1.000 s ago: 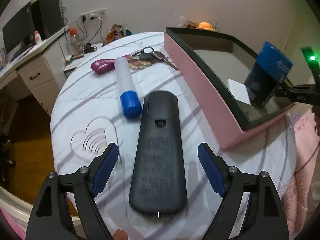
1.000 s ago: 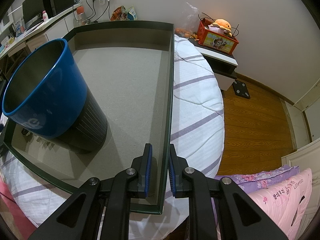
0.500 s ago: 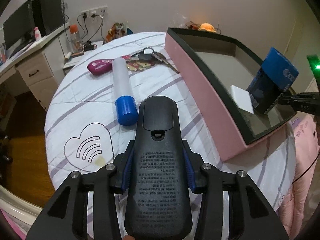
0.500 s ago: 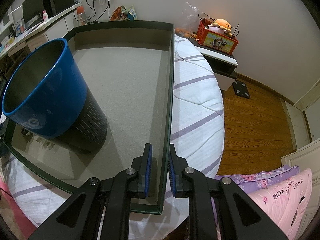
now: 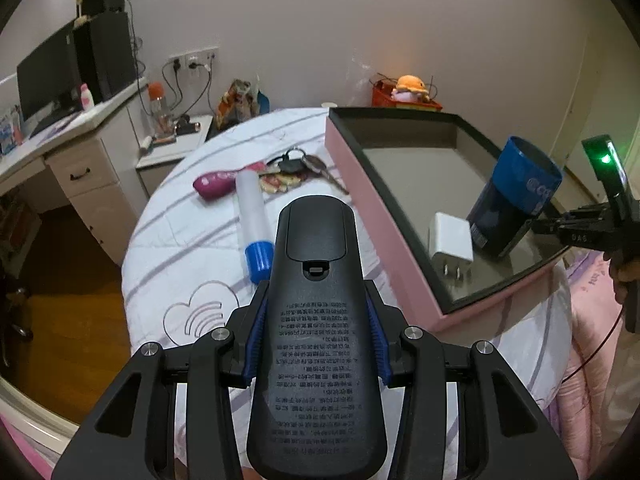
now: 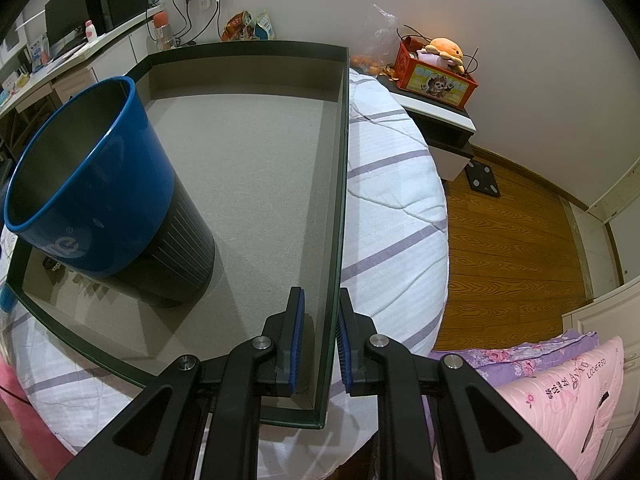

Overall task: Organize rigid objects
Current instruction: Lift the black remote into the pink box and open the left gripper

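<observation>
My left gripper is shut on a black remote control, back side up, held above the round white table. A pink box with a dark rim lies to the right and holds a blue cup and a white charger. My right gripper is shut on the box's right wall, with the blue cup standing inside at the left. It also shows in the left wrist view.
On the table lie a white tube with a blue cap, a magenta object, keys and a snack packet. A desk stands left, a nightstand with a red box behind, pink bedding right.
My left gripper closed on the remote control and lifted it off the table, toward the camera. The right gripper has kept its hold on the box wall.
</observation>
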